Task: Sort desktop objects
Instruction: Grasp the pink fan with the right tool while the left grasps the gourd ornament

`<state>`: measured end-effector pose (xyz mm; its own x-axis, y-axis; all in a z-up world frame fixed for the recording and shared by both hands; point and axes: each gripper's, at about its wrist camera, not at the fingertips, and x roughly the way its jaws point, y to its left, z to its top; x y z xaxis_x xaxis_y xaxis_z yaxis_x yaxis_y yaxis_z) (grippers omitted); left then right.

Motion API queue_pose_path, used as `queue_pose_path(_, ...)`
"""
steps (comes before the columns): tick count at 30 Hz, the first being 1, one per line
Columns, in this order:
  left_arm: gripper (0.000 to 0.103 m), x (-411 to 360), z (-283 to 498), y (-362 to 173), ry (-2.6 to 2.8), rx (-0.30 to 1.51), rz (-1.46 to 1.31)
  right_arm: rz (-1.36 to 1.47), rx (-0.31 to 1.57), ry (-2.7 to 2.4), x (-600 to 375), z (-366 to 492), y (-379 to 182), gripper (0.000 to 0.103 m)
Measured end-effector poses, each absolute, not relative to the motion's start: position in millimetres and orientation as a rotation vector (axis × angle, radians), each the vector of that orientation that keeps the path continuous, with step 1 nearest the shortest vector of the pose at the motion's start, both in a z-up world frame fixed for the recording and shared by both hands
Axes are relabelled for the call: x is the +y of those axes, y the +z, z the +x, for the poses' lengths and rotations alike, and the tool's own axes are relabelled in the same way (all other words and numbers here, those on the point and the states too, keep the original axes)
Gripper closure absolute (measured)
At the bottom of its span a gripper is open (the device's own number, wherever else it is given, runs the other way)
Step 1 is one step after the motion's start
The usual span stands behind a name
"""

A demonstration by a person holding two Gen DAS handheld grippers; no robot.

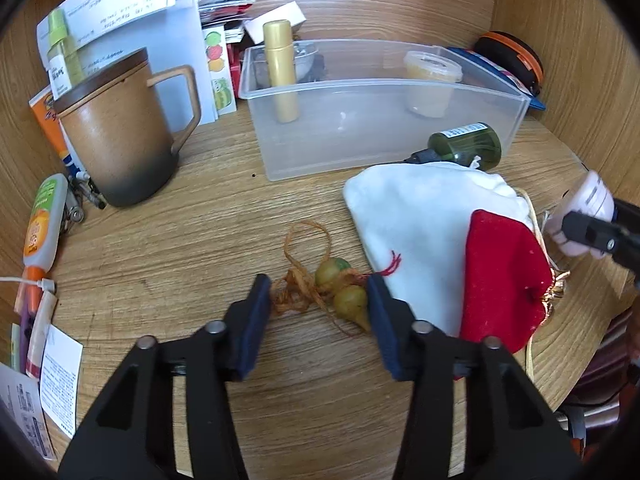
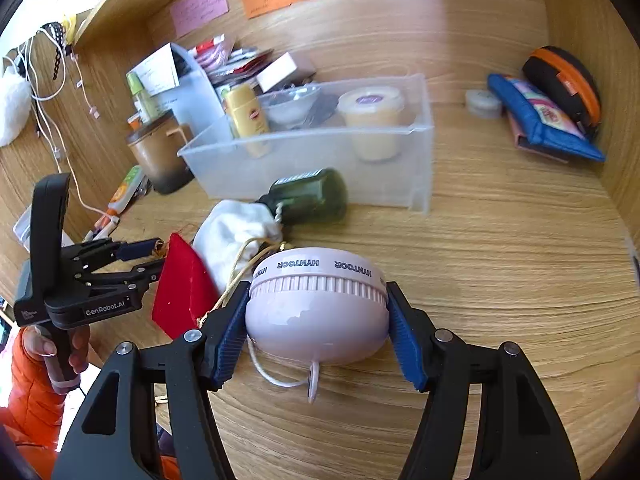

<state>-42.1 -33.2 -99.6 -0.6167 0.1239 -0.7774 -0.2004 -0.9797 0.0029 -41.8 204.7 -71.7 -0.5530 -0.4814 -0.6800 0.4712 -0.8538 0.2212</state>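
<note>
Left wrist view: the left gripper [image 1: 318, 316] sits low over the table [image 1: 224, 216] with its fingers [image 1: 252, 320] spread fairly wide, holding nothing. Between them lies a small charm [image 1: 344, 290] of two olive-green beads on tangled orange cord; the lower bead is touching or almost touching the right-hand finger, while the cord bunches up against the other. A white pouch [image 1: 416, 224] and a red pouch [image 1: 504, 280] lie just beside that finger, toward the table's right edge. Further back stands a clear plastic bin [image 1: 384, 120] already holding a gold tube [image 1: 282, 72] and a lidded tub [image 1: 430, 80], with a green bottle [image 1: 466, 146] lying against its front wall and a brown mug [image 1: 124, 128] to its left. To grip the charm well, I would centre the fingers on the beads rather than the loose cord, and keep clear of the white pouch's edge.

Right wrist view: the right gripper [image 2: 318, 324] is closed around a round pale-pink gadget [image 2: 316, 312] marked HYNTOOR, one finger on each flank, apparently just above the table [image 2: 500, 260]. Its white strap hangs below. The bin [image 2: 320, 160] stands ahead with free space in the middle, probably the drop spot; lifting over the bottle [image 2: 312, 196] would avoid a knock.
</note>
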Motion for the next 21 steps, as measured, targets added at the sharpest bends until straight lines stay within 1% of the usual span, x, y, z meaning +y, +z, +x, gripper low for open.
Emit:
queue_pose_path(2, 0.076, -30.8, -40.1, -99.0, 2.668, 0.145, -1.260, 1.038, -0.025, -2.387, 209.4, -42.3, -67.1, 0.042)
queue_pose_path(4, 0.082, -30.2, -39.2, -98.8, 2.665, 0.151, -1.254, 1.029, -0.021, -2.399, 212.1, -42.3, -63.5, 0.042)
queue_pose_path(13, 0.083, -33.0, -36.7, -96.7, 2.675, 0.119, -1.249, 1.001, -0.003, -2.420, 216.0, -42.0, -51.6, 0.042)
queue_pose_path(21, 0.083, -40.9, -33.5, -78.8, 2.715, 0.067, -1.194, 0.970, -0.011, -2.433, 218.2, -40.3, -42.3, 0.042)
